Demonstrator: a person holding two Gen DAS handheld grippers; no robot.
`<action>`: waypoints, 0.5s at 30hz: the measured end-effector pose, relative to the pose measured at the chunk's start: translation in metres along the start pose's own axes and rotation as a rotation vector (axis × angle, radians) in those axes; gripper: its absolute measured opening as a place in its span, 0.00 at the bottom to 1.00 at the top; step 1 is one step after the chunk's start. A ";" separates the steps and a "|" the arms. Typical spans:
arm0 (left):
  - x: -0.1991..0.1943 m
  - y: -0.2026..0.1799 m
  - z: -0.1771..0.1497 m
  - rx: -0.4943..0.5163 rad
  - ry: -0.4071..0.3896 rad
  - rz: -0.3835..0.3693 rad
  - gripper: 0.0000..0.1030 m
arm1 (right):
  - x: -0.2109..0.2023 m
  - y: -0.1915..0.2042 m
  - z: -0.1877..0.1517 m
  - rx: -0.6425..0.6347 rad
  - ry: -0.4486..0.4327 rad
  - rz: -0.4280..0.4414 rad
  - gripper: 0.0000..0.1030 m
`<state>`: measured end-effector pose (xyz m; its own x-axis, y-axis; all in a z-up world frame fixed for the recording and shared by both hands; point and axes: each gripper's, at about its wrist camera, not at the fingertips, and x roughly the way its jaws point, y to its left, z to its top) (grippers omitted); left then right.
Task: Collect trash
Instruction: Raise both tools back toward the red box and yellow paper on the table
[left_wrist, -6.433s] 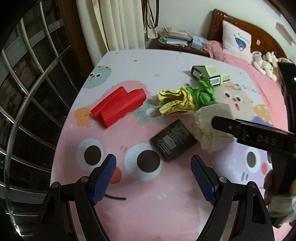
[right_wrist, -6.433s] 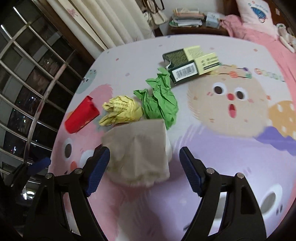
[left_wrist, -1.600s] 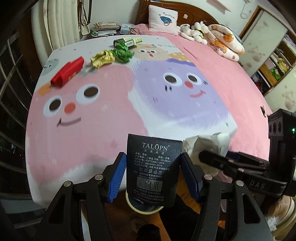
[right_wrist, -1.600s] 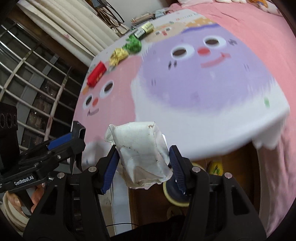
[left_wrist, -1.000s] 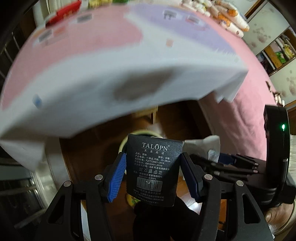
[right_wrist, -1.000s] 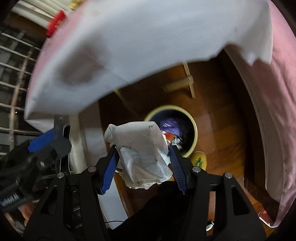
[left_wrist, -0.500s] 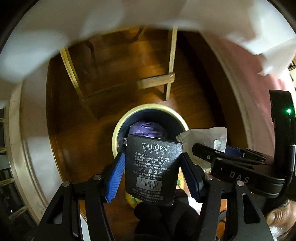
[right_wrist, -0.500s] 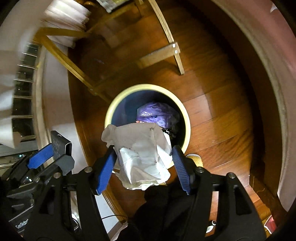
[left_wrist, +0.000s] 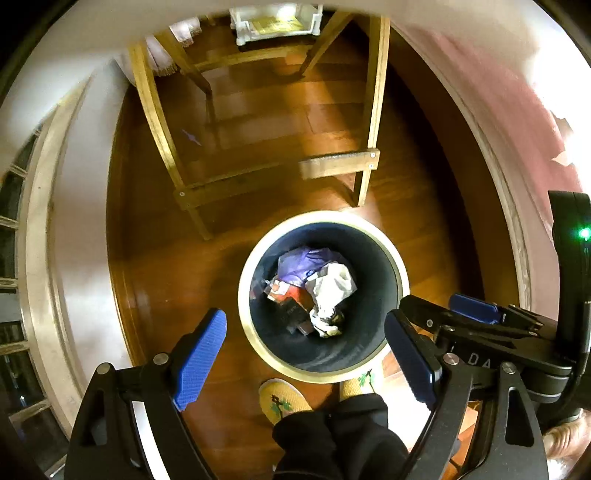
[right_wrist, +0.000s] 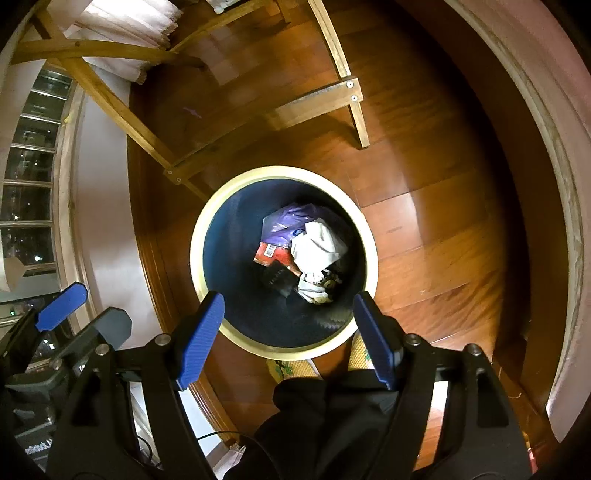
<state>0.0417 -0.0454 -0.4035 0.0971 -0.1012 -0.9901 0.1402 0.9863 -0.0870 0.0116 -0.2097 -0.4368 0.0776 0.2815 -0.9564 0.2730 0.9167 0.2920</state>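
Left hand-held gripper (left_wrist: 308, 362) jaws spread wide, nothing between them; right hand-held gripper (right_wrist: 290, 341) same, apart and empty. Both hang directly over the trash bin (right_wrist: 207, 221), round, cream rim, dark inside, standing on the wood floor (right_wrist: 424, 221). In the bin: crumpled white paper (right_wrist: 316, 247) on top, black packet (right_wrist: 277, 277) just beside it, a purple bag (right_wrist: 286, 221) and something red-orange (right_wrist: 267, 254), probably a wrapper, hard to tell. Wooden frame legs (left_wrist: 369, 110) stand just beyond the bin.
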 end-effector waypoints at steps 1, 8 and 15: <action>-0.006 0.000 0.001 -0.002 -0.004 0.002 0.86 | -0.006 0.001 0.001 -0.003 -0.005 0.000 0.68; -0.064 -0.006 0.008 -0.015 -0.054 0.019 0.86 | -0.054 0.013 0.003 -0.017 -0.037 0.000 0.68; -0.152 -0.015 0.018 -0.032 -0.121 0.019 0.86 | -0.135 0.033 0.006 -0.059 -0.074 0.024 0.68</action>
<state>0.0427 -0.0470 -0.2495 0.2177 -0.0957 -0.9713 0.1060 0.9916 -0.0739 0.0159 -0.2193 -0.2977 0.1546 0.2834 -0.9465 0.2132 0.9258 0.3121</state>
